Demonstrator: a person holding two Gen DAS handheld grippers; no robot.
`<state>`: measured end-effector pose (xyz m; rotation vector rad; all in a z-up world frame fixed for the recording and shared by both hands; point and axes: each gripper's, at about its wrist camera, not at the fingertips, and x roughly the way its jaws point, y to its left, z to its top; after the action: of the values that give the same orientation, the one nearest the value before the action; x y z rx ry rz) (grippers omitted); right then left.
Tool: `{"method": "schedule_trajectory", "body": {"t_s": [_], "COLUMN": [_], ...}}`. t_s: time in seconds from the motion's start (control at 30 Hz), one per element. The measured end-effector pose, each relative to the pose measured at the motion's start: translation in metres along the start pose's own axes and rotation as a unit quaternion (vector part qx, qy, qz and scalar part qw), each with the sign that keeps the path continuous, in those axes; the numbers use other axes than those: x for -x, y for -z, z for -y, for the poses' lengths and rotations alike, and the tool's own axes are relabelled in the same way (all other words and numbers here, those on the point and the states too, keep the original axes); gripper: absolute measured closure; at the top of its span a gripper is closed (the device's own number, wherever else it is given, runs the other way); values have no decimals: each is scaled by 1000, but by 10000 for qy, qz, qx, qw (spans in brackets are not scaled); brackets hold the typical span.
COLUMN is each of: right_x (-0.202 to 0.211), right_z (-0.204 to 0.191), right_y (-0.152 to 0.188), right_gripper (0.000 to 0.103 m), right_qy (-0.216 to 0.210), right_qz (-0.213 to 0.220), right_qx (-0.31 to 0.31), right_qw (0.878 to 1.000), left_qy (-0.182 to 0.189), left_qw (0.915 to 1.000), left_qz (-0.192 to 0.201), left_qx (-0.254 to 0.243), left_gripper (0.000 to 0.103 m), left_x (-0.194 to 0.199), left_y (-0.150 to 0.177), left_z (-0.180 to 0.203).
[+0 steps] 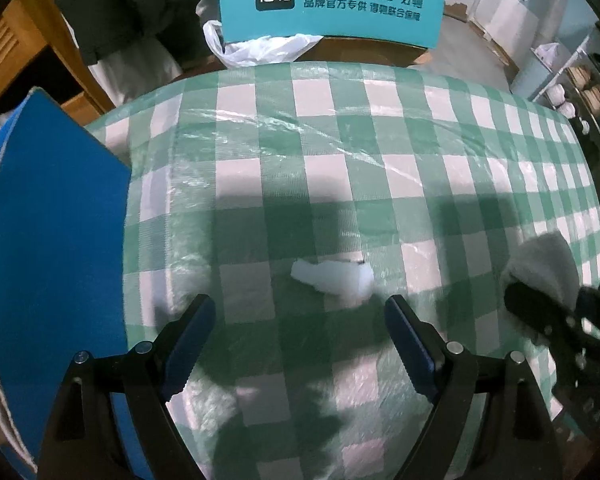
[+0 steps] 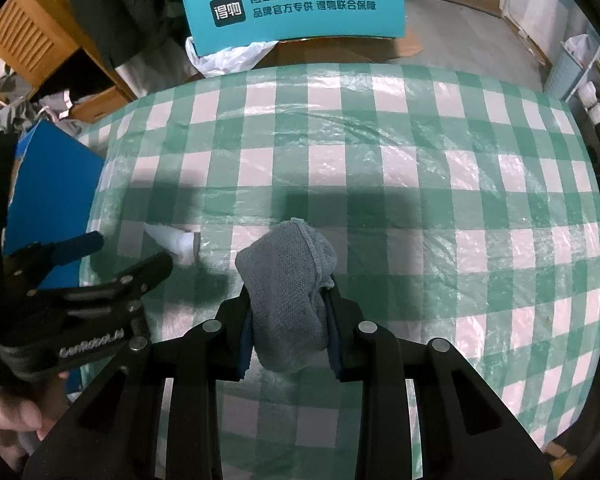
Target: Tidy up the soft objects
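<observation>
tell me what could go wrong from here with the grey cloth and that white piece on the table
1. The grey cloth is pinched low in the right gripper, and most of it bulges above the fingers, so it could slip or sag when moved.
2. The left gripper is open, with the small white piece just ahead; closing there might pinch the plastic-covered checked tablecloth too.
3. The two grippers are close together and may collide.

A green-and-white checked tablecloth [image 2: 380,168] under clear plastic is catching the light. Beyond the table, a teal box [image 2: 296,4] is standing on cardboard, a wooden cabinet [image 2: 32,44] is sitting left, and grey floor [image 2: 460,40] is stretching away.
</observation>
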<state>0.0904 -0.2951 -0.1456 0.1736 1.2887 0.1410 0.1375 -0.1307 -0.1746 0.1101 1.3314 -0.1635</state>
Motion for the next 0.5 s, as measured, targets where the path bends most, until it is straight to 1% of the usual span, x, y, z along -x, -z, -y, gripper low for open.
{"method": "schedule_trajectory", "body": {"t_s": [0.17, 0.27, 0.5], "right_x": [2, 3, 4], "right_z": [3, 4, 1], "right_y": [2, 2, 2], "right_gripper": [75, 75, 75], "right_qy": [-24, -29, -57], "right_qz": [-8, -3, 0], "right_qx": [-12, -9, -15], "right_qw": [10000, 10000, 10000], "left_qy": [89, 61, 175], "left_qw": [9995, 9991, 9974], "left_qz": [-79, -153, -337], "left_qx": [278, 379, 612], "left_gripper": [15, 15, 16], "left_x": [-8, -12, -20], "left_y": [-9, -13, -18], "left_z": [-3, -3, -2]}}
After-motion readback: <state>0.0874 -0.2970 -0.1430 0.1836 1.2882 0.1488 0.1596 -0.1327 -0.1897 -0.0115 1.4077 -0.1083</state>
